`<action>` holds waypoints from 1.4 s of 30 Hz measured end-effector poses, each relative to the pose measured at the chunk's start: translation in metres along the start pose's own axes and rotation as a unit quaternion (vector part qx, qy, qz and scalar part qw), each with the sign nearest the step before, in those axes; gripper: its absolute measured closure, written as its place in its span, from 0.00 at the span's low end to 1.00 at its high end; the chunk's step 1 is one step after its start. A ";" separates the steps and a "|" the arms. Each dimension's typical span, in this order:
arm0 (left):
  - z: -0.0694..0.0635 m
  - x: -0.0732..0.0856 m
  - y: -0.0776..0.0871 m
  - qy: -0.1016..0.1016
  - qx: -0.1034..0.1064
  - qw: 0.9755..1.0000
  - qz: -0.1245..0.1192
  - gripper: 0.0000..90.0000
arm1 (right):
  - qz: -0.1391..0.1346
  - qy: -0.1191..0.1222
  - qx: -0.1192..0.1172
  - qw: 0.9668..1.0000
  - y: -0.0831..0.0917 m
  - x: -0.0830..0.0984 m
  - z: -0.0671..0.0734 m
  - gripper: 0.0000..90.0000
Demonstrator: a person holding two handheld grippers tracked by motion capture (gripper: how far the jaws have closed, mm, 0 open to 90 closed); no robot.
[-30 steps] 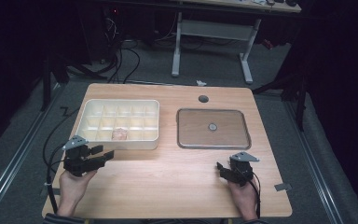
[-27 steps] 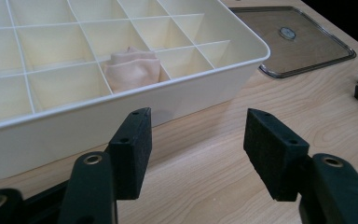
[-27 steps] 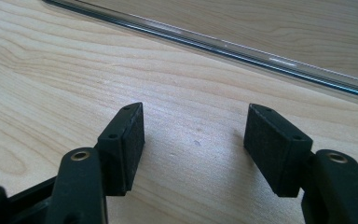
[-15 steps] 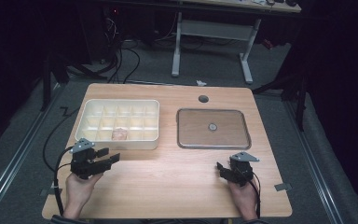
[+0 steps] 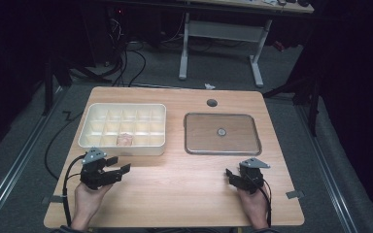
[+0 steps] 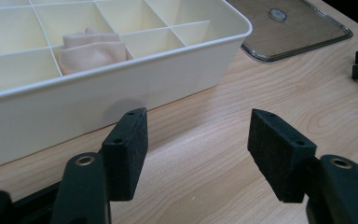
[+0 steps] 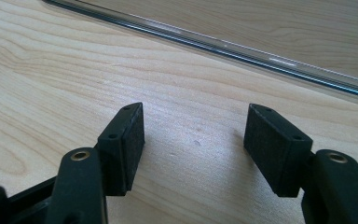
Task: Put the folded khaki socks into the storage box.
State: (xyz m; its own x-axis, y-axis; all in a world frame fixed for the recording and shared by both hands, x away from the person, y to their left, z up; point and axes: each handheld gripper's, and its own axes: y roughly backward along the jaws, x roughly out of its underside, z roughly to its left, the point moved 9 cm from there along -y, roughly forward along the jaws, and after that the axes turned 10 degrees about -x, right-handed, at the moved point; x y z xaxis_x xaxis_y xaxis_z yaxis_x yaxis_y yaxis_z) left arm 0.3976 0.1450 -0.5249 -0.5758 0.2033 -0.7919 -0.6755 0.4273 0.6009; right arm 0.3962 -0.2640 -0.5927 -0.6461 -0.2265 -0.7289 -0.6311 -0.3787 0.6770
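Left gripper [image 6: 198, 154] is noted just beside the cream plastic compartment box [image 6: 168, 79], jaws just widened, nothing gripped; a rolled pink cloth [image 6: 93, 49] is lodged in one compartment. Right gripper [image 7: 193, 149] is held agape, empty.

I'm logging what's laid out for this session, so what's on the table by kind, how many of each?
Cream divided box: 1
Pink folded cloth, in one compartment of the box: 1
Clear flat lid: 1
Handheld grippers, both open with nothing between the pads, left gripper and right gripper: 2
Total: 5
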 end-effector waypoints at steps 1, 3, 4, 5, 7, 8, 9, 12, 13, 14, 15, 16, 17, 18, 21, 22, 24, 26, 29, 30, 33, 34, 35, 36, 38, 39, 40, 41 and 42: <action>-0.001 0.001 -0.001 0.000 0.001 1.000 0.000 0.42 | 0.000 0.000 0.000 1.000 0.000 0.000 0.000 0.42; -0.002 0.002 -0.002 0.000 0.005 1.000 0.001 0.40 | 0.000 0.000 0.000 1.000 0.000 0.000 0.000 0.42; -0.002 0.003 -0.003 -0.001 0.004 1.000 0.003 0.40 | 0.000 0.000 0.000 1.000 0.000 0.000 0.000 0.42; -0.002 0.004 -0.004 -0.001 0.004 1.000 0.004 0.40 | 0.000 0.000 0.000 1.000 0.000 0.000 0.000 0.42; -0.003 0.006 -0.005 -0.002 0.004 1.000 0.006 0.40 | 0.000 0.000 0.000 1.000 0.000 0.000 0.000 0.42; -0.003 0.006 -0.006 -0.002 0.004 1.000 0.007 0.40 | 0.000 0.000 0.000 1.000 0.000 0.000 0.000 0.42; -0.003 0.007 -0.007 -0.003 0.002 1.000 0.008 0.40 | 0.000 0.000 0.000 1.000 0.000 0.000 0.000 0.42; -0.003 0.009 -0.009 -0.004 0.001 1.000 0.010 0.39 | 0.000 0.000 0.000 1.000 0.000 0.000 0.000 0.42; -0.004 0.010 -0.010 -0.006 0.001 1.000 0.011 0.39 | 0.000 0.000 0.000 1.000 0.000 0.000 0.000 0.42; -0.004 0.011 -0.011 -0.006 0.001 1.000 0.011 0.39 | 0.000 0.000 0.000 1.000 0.000 0.000 0.000 0.42; -0.005 0.012 -0.012 -0.005 0.002 1.000 0.011 0.39 | 0.000 0.000 0.000 1.000 0.000 0.000 0.000 0.42; -0.005 0.012 -0.012 -0.005 0.002 1.000 0.012 0.39 | 0.000 0.000 0.000 1.000 0.000 0.000 0.000 0.42; -0.005 0.013 -0.013 -0.005 0.000 1.000 0.013 0.39 | 0.000 0.000 0.000 1.000 0.000 0.000 0.000 0.42; -0.005 0.014 -0.014 -0.004 0.002 1.000 0.013 0.39 | 0.000 0.000 0.000 1.000 0.000 0.000 0.000 0.42; -0.005 0.017 -0.016 -0.004 0.001 1.000 0.018 0.39 | 0.000 0.000 0.000 1.000 0.000 0.000 0.000 0.43; -0.005 0.017 -0.017 -0.005 -0.001 1.000 0.018 0.39 | 0.000 0.000 0.000 1.000 0.000 0.000 0.000 0.42; -0.005 0.019 -0.018 -0.004 -0.001 1.000 0.019 0.39 | 0.000 0.000 0.000 1.000 0.000 0.000 0.000 0.42; -0.005 0.019 -0.020 -0.004 -0.004 1.000 0.018 0.39 | 0.000 0.000 0.000 1.000 0.000 0.000 0.000 0.42; -0.005 0.021 -0.022 -0.006 -0.005 1.000 0.020 0.39 | 0.000 0.000 0.000 1.000 0.000 0.000 0.000 0.42; -0.005 0.022 -0.023 -0.008 -0.007 1.000 0.019 0.38 | 0.000 0.000 0.000 1.000 0.000 0.000 0.000 0.42; -0.004 0.024 -0.025 -0.014 -0.010 1.000 0.021 0.38 | 0.000 0.000 0.000 1.000 0.000 0.000 0.000 0.42; -0.004 0.024 -0.026 -0.013 -0.010 1.000 0.021 0.38 | 0.000 0.000 0.000 1.000 0.000 0.000 0.000 0.42; -0.004 0.025 -0.027 -0.013 -0.011 1.000 0.022 0.38 | 0.000 0.000 0.000 1.000 0.000 0.000 0.000 0.42; -0.003 0.026 -0.028 -0.014 -0.013 1.000 0.023 0.38 | 0.000 0.000 0.000 1.000 0.000 0.000 0.000 0.42; -0.003 0.028 -0.029 -0.015 -0.016 0.999 0.025 0.38 | 0.000 0.000 0.000 1.000 0.000 0.000 0.000 0.42; -0.002 0.029 -0.031 -0.015 -0.018 0.999 0.026 0.38 | 0.000 0.000 0.000 1.000 0.000 0.000 0.000 0.42; -0.001 0.030 -0.032 -0.017 -0.020 0.999 0.029 0.38 | 0.000 0.000 0.000 1.000 0.000 0.000 0.000 0.43; -0.001 0.030 -0.033 -0.020 -0.025 0.999 0.031 0.38 | 0.000 0.000 0.000 1.000 0.000 0.000 0.000 0.42; -0.001 0.031 -0.034 -0.024 -0.030 0.999 0.032 0.38 | 0.000 0.000 0.000 1.000 0.000 0.000 0.000 0.42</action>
State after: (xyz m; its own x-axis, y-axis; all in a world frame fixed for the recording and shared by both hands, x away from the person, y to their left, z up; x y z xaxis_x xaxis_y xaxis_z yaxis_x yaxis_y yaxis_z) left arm 0.4026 0.1360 -0.5700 -0.5974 0.2709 -0.7548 -0.6650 0.3588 0.6550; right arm 0.3962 -0.2640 -0.5927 -0.6463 -0.2262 -0.7288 -0.6310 -0.3787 0.6771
